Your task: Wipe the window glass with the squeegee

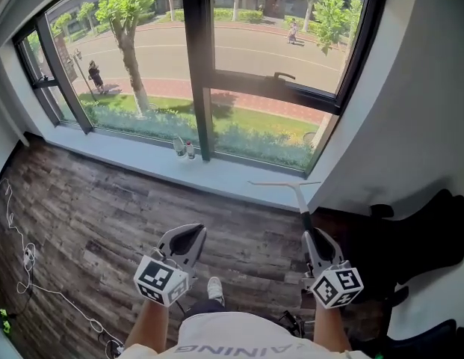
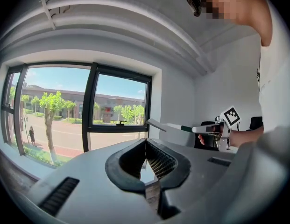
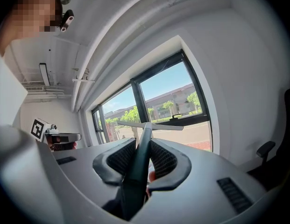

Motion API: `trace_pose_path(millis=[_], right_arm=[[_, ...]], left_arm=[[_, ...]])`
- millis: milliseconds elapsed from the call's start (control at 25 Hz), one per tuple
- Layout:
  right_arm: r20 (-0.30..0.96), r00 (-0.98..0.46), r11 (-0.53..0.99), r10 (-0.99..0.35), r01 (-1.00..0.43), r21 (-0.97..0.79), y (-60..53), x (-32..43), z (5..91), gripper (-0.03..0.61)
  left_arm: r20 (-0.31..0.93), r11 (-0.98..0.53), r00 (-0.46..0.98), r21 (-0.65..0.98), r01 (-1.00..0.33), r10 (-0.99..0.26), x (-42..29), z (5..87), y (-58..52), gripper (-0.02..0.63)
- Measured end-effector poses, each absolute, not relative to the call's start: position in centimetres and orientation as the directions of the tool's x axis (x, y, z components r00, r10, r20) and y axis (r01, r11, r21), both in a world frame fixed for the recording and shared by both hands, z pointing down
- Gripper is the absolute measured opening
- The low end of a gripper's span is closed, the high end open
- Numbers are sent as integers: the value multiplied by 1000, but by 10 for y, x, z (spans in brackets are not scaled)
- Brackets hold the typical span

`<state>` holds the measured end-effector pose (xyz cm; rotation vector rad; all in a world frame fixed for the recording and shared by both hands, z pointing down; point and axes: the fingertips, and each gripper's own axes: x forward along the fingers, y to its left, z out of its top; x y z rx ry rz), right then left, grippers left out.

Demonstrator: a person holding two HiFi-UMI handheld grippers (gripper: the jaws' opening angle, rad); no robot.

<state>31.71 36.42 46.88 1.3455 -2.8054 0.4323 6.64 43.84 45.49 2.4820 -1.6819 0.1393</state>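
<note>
The squeegee point(image 1: 297, 197) has a dark handle and a pale blade that points at the lower right pane of the window glass point(image 1: 269, 43), a short way from it. My right gripper point(image 1: 311, 238) is shut on its handle; in the right gripper view the squeegee point(image 3: 148, 125) rises between the pads of the right gripper point(image 3: 144, 143). My left gripper point(image 1: 188, 236) hangs level beside it, shut and empty. In the left gripper view the left gripper point(image 2: 145, 143) has its tips together, and the squeegee point(image 2: 169, 126) shows at the right.
Two small bottles point(image 1: 184, 149) stand on the window sill point(image 1: 142, 163) by the dark centre mullion point(image 1: 198, 66). A black chair point(image 1: 418, 238) sits against the white wall point(image 1: 418, 103) at right. Cables point(image 1: 26, 256) trail over the wooden floor at left.
</note>
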Motion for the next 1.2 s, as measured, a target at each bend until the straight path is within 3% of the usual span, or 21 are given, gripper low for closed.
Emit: trace_pose_path(millis=[560, 920, 1200], right_arm=[[131, -579, 552, -805, -811, -193, 268, 201, 454, 100], [182, -585, 563, -790, -810, -162, 225, 178, 462, 100], [147, -606, 579, -782, -793, -190, 145, 176, 467, 100]], left_arm=[[125, -419, 426, 81, -905, -896, -53, 455, 317, 17], [136, -440, 458, 142, -887, -879, -65, 477, 272, 17], [169, -432, 446, 116, -895, -879, -64, 478, 200, 17]])
